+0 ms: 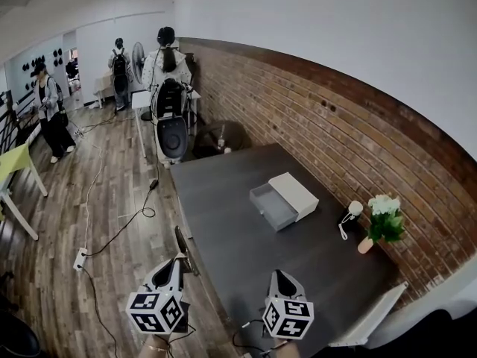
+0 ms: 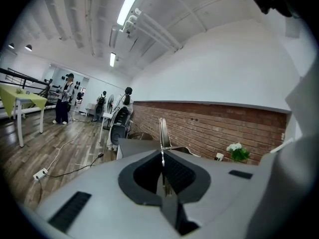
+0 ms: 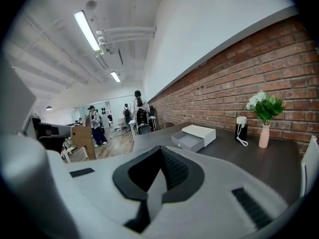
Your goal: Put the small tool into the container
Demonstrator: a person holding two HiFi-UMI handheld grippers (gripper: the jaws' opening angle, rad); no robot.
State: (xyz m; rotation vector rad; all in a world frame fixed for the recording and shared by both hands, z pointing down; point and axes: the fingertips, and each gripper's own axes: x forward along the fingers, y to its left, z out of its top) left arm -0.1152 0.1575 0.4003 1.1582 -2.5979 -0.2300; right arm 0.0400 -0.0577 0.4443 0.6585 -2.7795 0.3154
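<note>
Silvery small tool [image 2: 162,133] is gripped in my left gripper [image 2: 162,152] jaws, over the bench [image 1: 223,200] near-left edge. Right gripper [image 3: 160,149] jaws closed, empty. Container [image 1: 285,200], drawer open, sits well apart, far right. Carry and release not yet done, I judge.

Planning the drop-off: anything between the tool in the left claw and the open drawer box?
Nothing visible. The left claw is shut on the thin tool at the table's edge; only bare tabletop lies between it and the open drawer box. The flower vase stands aside by the brick wall.
</note>
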